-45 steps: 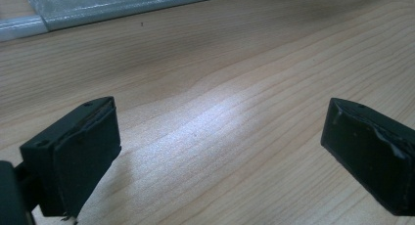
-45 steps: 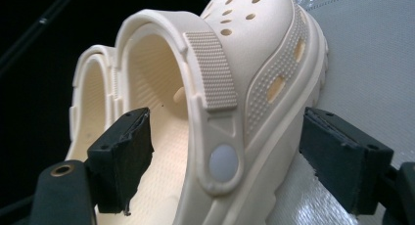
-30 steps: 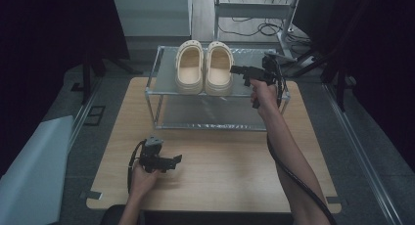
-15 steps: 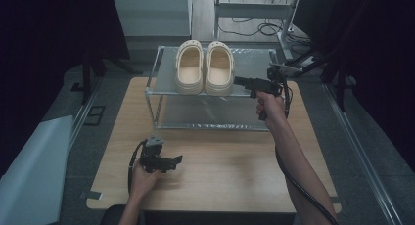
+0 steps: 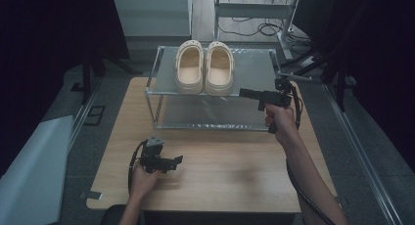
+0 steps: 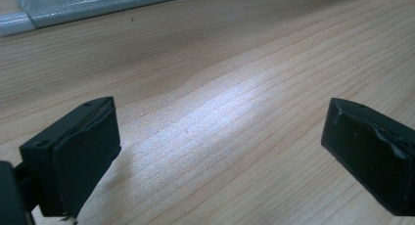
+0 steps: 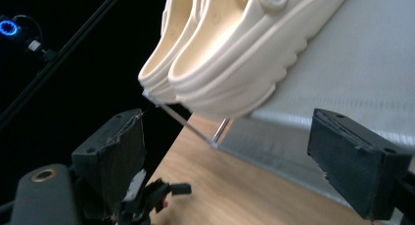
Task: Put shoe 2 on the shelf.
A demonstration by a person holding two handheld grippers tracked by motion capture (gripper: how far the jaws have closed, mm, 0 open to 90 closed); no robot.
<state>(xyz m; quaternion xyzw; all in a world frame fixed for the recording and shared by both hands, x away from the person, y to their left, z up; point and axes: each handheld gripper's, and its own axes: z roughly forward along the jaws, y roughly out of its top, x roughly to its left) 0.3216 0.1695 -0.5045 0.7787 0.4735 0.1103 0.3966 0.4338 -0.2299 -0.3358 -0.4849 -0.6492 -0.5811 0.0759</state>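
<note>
A pair of cream clogs [image 5: 204, 68] sits side by side on the top shelf of a metal rack [image 5: 254, 68], toward the shelf's left half, toes pointing to the far side. Both rest flat, the two touching or nearly so along their inner sides. In the right gripper view the thick ridged soles [image 7: 230, 63] reach close to the shelf's near edge. No brand or writing can be read on them.

The right claw [image 5: 244, 92] hovers at shelf height just right of the right clog, near but apart from it, its jaws spread wide with nothing between them. The right hand [image 5: 279, 118] holds it from the near side, with the cable looping down along the forearm. To the right of the clogs the top shelf is bare.

The rack stands at the far edge of the wooden counter [image 5: 244, 171], its lower shelf [image 5: 210, 112] holding nothing that I can see. The near half of the counter is open wood.

The left claw [image 5: 177, 160] lies low at the near left of the counter, well apart from the rack, held by the left hand [image 5: 144, 176]. Its jaws are spread wide over bare wood, gripping nothing.
</note>
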